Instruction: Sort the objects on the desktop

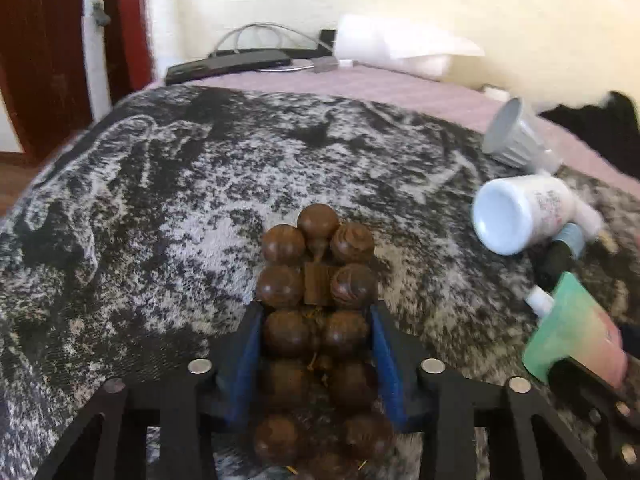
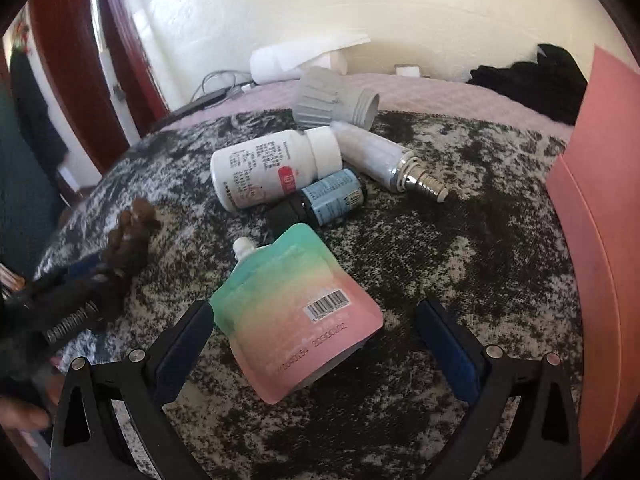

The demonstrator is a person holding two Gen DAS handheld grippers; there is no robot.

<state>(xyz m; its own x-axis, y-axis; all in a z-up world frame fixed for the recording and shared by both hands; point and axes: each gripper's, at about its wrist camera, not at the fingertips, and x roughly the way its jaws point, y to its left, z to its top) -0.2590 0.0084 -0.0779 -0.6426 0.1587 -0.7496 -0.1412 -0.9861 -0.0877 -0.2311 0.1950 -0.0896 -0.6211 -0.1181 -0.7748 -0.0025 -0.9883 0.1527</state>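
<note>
Beads [image 1: 316, 280] sit clamped in the left hand-held gripper [image 1: 316, 332], left of the pouch [image 2: 296, 312]. Right hand-held gripper [image 2: 316, 344] straddles that pouch, jaws apart; closing on it seems next.

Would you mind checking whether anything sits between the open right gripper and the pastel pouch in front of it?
Nothing visible does. The right gripper is open with the pouch already partly between its fingers; the dark dropper bottle and white pill bottle lie beyond it.

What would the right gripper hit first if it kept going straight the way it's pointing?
Most likely the pastel spouted pouch, which already lies partly between the open right gripper fingers. Beyond it lies the small blue-labelled bottle; depth is hard to judge.
</note>
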